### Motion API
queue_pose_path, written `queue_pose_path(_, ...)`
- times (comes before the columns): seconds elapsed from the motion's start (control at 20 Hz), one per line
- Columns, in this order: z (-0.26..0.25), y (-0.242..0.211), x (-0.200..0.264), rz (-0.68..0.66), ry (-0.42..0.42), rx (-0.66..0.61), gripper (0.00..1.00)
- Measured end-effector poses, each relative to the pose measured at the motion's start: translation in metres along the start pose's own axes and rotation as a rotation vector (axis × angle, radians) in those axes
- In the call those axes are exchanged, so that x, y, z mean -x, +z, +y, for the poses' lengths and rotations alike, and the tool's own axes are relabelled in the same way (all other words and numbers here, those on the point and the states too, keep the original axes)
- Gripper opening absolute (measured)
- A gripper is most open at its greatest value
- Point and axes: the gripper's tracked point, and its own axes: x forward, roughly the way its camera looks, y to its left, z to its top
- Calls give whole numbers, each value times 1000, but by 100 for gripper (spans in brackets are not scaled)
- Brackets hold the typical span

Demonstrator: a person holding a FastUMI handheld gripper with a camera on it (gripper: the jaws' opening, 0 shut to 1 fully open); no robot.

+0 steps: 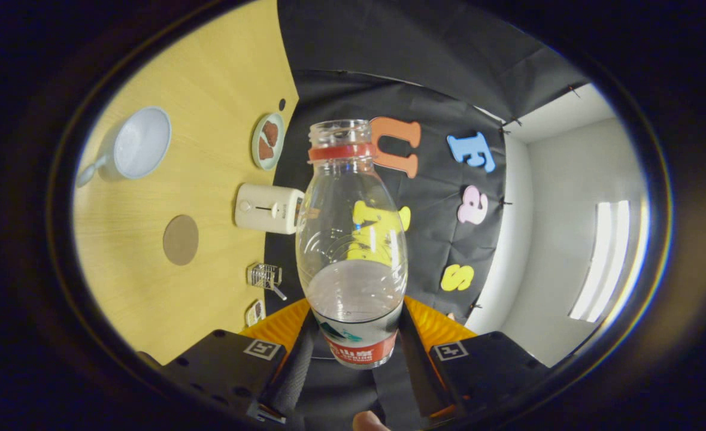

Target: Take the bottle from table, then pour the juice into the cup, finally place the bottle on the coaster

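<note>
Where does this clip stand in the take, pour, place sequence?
Done: the bottle, cap off, is off the table, clamped between the gripper fingers. In hand: the view is rolled sideways and the cup looks white inside; whether pouring has happened is unclear. Left: the coaster is bare.

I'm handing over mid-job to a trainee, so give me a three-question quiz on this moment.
1. True or false: the clear plastic bottle with the red neck ring has its cap on.
2. What is the gripper doing? A) open above the table B) shut on the bottle C) shut on the cup
3. Which round flat thing lies on the yellow wooden table between the pale blue cup and the fingers?

Key: 1 false, the mouth is open. 2 B. 3 the brown round coaster.
</note>
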Motion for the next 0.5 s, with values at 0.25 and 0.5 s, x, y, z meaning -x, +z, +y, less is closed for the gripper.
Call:
queue_pose_path(0.25, 1, -22, 9, 41, 110, -344, 78)
queue_pose_path(0.5, -20, -50, 28, 58, 151, -557, 78)
